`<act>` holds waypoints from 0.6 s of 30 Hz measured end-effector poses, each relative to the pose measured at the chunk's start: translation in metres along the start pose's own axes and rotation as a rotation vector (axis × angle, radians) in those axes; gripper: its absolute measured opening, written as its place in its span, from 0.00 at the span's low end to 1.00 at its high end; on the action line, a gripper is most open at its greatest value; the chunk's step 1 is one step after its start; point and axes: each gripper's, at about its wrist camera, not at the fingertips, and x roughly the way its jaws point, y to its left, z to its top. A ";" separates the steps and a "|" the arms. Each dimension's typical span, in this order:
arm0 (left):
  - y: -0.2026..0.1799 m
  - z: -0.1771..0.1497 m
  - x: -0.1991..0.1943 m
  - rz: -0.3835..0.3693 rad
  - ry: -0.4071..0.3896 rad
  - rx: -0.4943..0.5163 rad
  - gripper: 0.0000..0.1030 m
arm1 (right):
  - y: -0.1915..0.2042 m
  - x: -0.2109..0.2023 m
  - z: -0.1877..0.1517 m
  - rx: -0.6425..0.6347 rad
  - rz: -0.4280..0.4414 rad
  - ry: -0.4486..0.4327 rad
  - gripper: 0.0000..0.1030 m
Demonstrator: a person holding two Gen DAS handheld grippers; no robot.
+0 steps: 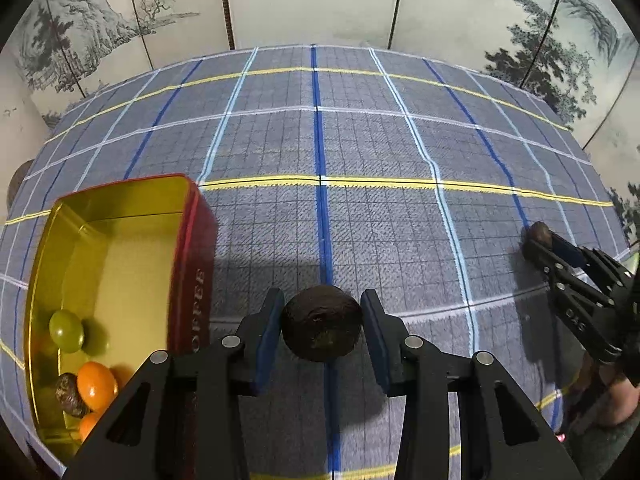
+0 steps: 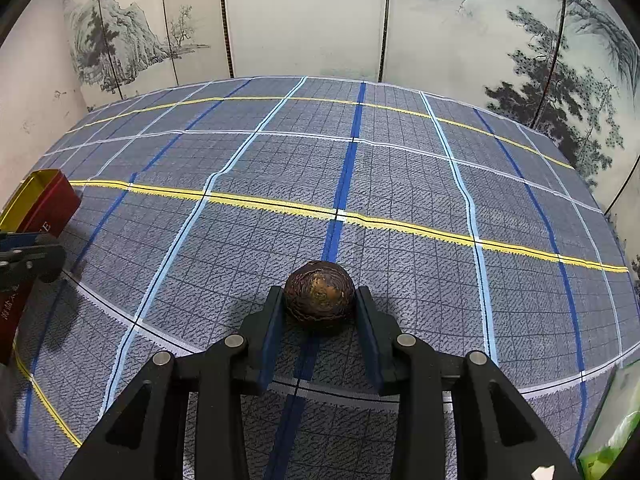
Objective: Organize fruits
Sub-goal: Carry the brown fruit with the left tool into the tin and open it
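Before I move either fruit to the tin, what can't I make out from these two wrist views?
- Tin contents, left wrist view: the left gripper covers the near corner, so the fruit count is unsure.
- Tin, right wrist view: cut off by the left edge; inside hidden.
- Green packet, right wrist view: cut by the lower right edge; contents unclear.
- Right gripper, left wrist view: small at the right edge; its dark fruit is half hidden.
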 end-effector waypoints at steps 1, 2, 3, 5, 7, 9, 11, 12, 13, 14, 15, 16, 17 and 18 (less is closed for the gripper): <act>0.001 -0.001 -0.005 -0.004 -0.006 -0.003 0.40 | 0.001 0.000 0.000 0.000 0.000 0.000 0.32; 0.002 -0.001 -0.008 -0.005 -0.010 -0.005 0.40 | 0.000 0.000 0.000 0.000 0.000 0.000 0.32; 0.003 -0.002 -0.013 -0.007 -0.015 -0.007 0.40 | 0.001 0.000 0.000 -0.001 -0.001 0.000 0.32; 0.007 -0.002 -0.022 -0.006 -0.028 -0.012 0.40 | 0.001 0.000 0.000 -0.001 -0.001 0.000 0.32; 0.013 -0.003 -0.033 -0.006 -0.040 -0.023 0.40 | 0.000 0.000 0.000 0.000 0.000 0.000 0.32; 0.020 -0.004 -0.044 -0.002 -0.054 -0.032 0.40 | 0.001 0.000 0.000 -0.001 -0.001 0.000 0.32; 0.027 -0.005 -0.053 0.006 -0.064 -0.038 0.40 | 0.000 0.000 0.000 -0.001 0.000 0.000 0.32; 0.032 -0.006 -0.058 0.008 -0.073 -0.042 0.40 | 0.001 0.000 0.000 -0.001 -0.001 0.000 0.32; 0.038 -0.008 -0.065 0.011 -0.084 -0.049 0.40 | 0.000 0.000 0.000 -0.001 0.000 0.000 0.32; 0.045 -0.009 -0.071 0.016 -0.093 -0.056 0.40 | 0.001 0.000 0.000 -0.001 0.000 0.000 0.32; 0.049 -0.010 -0.075 0.019 -0.099 -0.060 0.40 | 0.002 0.000 0.000 -0.001 -0.001 0.000 0.32; 0.057 -0.012 -0.081 0.028 -0.107 -0.067 0.40 | 0.001 0.000 0.000 -0.001 -0.001 0.000 0.32; 0.063 -0.014 -0.085 0.036 -0.112 -0.072 0.40 | 0.001 0.000 0.000 -0.001 -0.001 0.000 0.32; 0.071 -0.016 -0.090 0.048 -0.118 -0.078 0.40 | 0.001 0.000 0.000 -0.001 0.000 0.000 0.32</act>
